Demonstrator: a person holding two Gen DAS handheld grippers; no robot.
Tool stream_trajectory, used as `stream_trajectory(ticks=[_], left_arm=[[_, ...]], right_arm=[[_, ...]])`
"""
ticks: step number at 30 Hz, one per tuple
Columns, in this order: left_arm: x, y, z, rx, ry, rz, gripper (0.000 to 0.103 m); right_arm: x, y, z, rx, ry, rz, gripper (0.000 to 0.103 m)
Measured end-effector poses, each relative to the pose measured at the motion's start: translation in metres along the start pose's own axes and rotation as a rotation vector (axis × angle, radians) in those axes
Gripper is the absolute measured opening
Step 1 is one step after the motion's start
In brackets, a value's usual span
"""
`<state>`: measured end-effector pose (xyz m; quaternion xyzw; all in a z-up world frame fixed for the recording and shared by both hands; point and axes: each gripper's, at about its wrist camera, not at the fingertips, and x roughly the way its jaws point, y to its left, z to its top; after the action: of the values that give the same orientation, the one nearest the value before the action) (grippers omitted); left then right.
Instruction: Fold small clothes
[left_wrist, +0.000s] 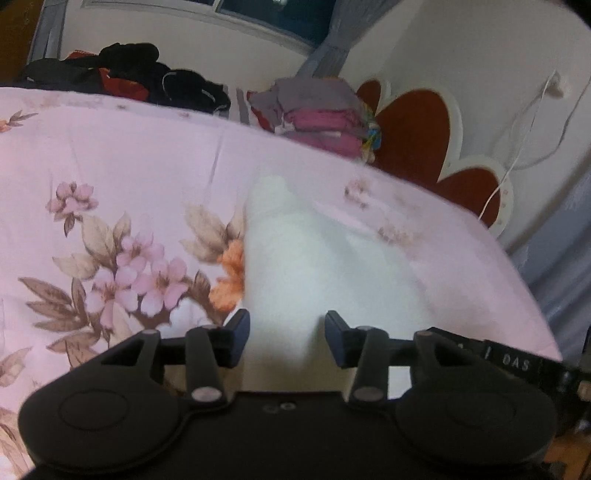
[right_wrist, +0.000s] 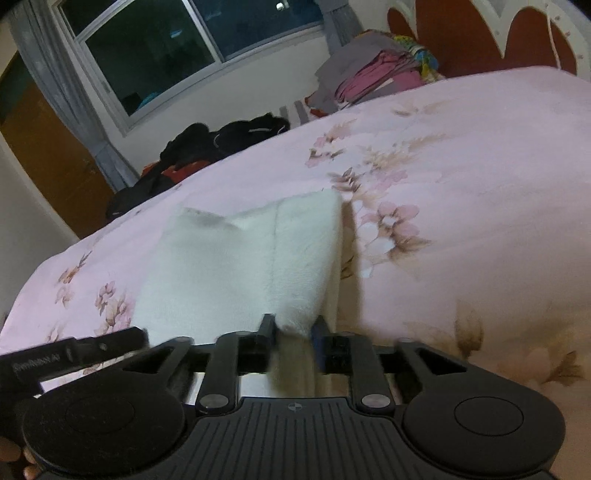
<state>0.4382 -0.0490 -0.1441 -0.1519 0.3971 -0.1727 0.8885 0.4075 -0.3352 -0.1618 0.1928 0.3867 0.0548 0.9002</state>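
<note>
Left wrist view, far left: a heap of black and red crumpled clothes slumps at the back edge of the pale pink cotton bedsheet printed with pink and orange flowers. Centre: the white fleecy folded garment lies flat on that sheet, its nap soft and blurred, one straight edge running down beside the orange flower. Your left gripper hangs over the garment's near end with its jaws apart; the blue pads stand clear of the cloth, nothing pinched. Right of centre: a squared stack of folded magenta and grey clothes sits before the scalloped red and cream headboard.

Right wrist view: the garment shows a raised centre fold and a plush pile. Your right gripper has its jaws parted around the garment's near corner; whether the pads press on it I cannot tell.
</note>
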Motion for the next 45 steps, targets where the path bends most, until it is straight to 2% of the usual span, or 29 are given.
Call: stream_trajectory(ticks=[1,2,7,8,10,15,19,22,25,26,30,33,38,45], left_arm=[[-0.003,-0.001,0.004,-0.006,-0.014,-0.006,0.044],[-0.005,-0.002,0.008,-0.009,-0.025,-0.012,0.044],[0.003,-0.006,0.024,0.005,-0.047,-0.002,0.042],[0.007,-0.006,0.027,0.003,-0.051,0.006,0.042],[0.013,-0.007,0.033,0.003,-0.065,0.009,0.04],[0.035,-0.011,0.051,0.061,-0.071,0.026,0.037],[0.06,-0.003,0.053,0.036,-0.041,0.032,0.029],[0.072,0.002,0.046,0.026,-0.044,0.04,0.032],[0.078,0.004,0.041,0.037,-0.048,0.049,0.032],[0.079,0.004,0.041,0.046,-0.048,0.051,0.032],[0.078,0.005,0.048,0.02,-0.049,0.06,0.032],[0.089,0.002,0.052,0.039,-0.044,0.081,0.032],[0.095,0.006,0.054,0.03,-0.022,0.1,0.034],[0.076,-0.004,0.055,0.08,-0.031,0.143,0.037]], right_arm=[[-0.006,0.002,0.003,-0.025,-0.032,-0.016,0.06],[-0.01,0.004,0.006,-0.049,-0.057,-0.026,0.061],[-0.01,0.015,0.025,-0.106,-0.119,-0.055,0.058],[-0.005,0.019,0.028,-0.118,-0.115,-0.056,0.049],[0.009,0.024,0.034,-0.121,-0.099,-0.044,0.04],[0.047,0.028,0.048,-0.093,-0.056,-0.031,0.04],[0.071,0.033,0.056,-0.109,-0.057,-0.048,0.04],[0.084,0.03,0.056,-0.101,-0.044,-0.053,0.04],[0.105,0.023,0.047,-0.14,-0.007,-0.135,0.04],[0.108,0.016,0.045,-0.114,-0.008,-0.122,0.04],[0.107,0.018,0.048,-0.133,-0.009,-0.13,0.04],[0.104,0.021,0.049,-0.129,-0.048,-0.139,0.04],[0.113,0.012,0.052,-0.094,-0.009,-0.121,0.04],[0.093,0.012,0.056,-0.055,0.003,-0.098,0.04]])
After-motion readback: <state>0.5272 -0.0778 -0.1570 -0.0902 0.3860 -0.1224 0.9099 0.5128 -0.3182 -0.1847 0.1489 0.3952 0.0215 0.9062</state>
